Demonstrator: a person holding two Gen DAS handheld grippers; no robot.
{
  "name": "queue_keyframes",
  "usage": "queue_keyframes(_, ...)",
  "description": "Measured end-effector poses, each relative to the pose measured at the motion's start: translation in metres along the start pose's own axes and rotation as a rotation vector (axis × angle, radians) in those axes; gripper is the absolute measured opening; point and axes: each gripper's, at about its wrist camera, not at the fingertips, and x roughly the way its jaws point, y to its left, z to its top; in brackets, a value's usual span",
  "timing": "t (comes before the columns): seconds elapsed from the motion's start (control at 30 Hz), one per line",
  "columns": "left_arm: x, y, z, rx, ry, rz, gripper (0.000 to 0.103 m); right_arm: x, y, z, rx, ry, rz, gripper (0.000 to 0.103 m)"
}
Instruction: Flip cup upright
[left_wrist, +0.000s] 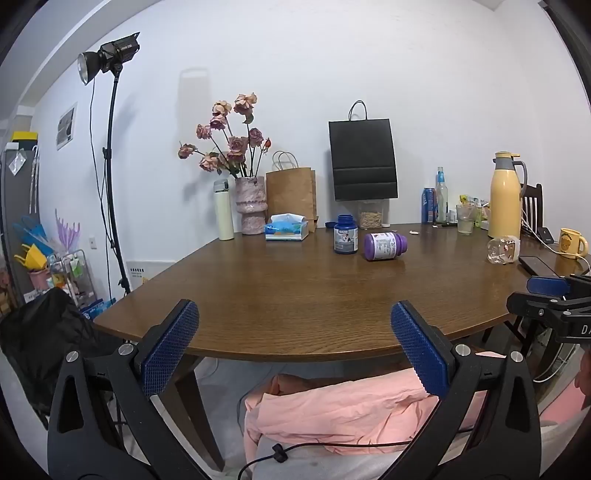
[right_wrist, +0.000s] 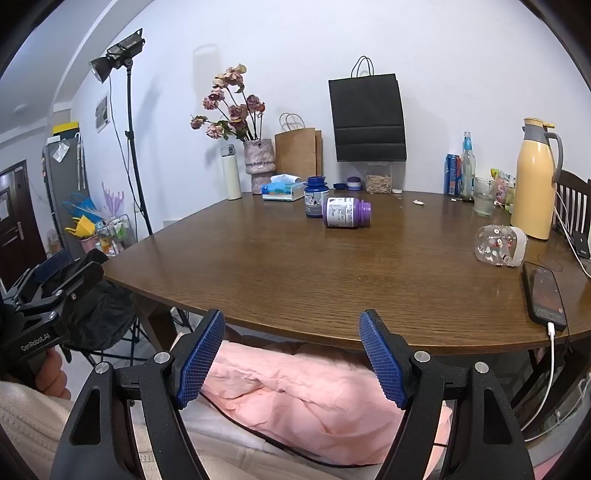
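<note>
Both grippers hang wide apart and empty at the table's (right_wrist: 295, 280) near edge. The cup (right_wrist: 500, 245) lies on its side ahead and right of the right gripper (right_wrist: 291, 354), farther right of the left gripper (left_wrist: 293, 343), beside a phone (right_wrist: 545, 295).

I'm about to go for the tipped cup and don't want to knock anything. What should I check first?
1. Right gripper open, empty: ok.
2. Left gripper open, empty: ok.
3. Cup upright: not ok, it lies on its side.
4. Bare table between right gripper and cup: ok.
5. Space around cup: not ok, phone and yellow jug stand near.
6. Cup empty: cannot tell.
</note>
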Motion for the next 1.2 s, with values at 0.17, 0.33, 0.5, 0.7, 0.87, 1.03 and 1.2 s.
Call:
queue_keyframes(0.17, 0.0002, -0.0001, -0.0001, 0.000, 0.001, 0.000, 0.103, 0.0002, 0.0001, 0.0000, -0.001, 0.005, -0.001, 0.080)
queue_keyframes(0.33, 0.0004, -0.0001, -0.0001, 0.000, 0.001, -0.001, 0.103, 0.0004, 0.0000, -0.0002, 0.002, 0.006, 0.001, 0.080)
queue_keyframes(0.5, 0.0007, -0.0002, 0.0000, 0.001, 0.002, -0.002, 0.103, -0.0002, 0.0005, -0.0006, 0.002, 0.006, 0.001, 0.080)
queue_keyframes(0.7, 0.0007, -0.0001, 0.0000, 0.000, 0.002, -0.003, 0.103, 0.0012, 0.0000, -0.0012, 0.003, 0.007, 0.001, 0.080)
queue_keyframes(0.87, -0.0004, -0.0002, -0.0009, -0.001, 0.002, -0.003, 0.103, 0.0011, 0.0005, -0.0009, 0.003, 0.007, 0.001, 0.080)
queue_keyframes(1.03, -0.0004, -0.0003, -0.0009, -0.001, 0.003, -0.003, 0.103, 0.0011, 0.0007, -0.0009, 0.004, 0.007, 0.001, 0.080)
queue_keyframes(1.2, -0.0019, -0.0003, -0.0016, -0.001, 0.003, -0.003, 0.103, 0.0014, 0.0002, -0.0013, 0.004, 0.008, 0.001, 0.080)
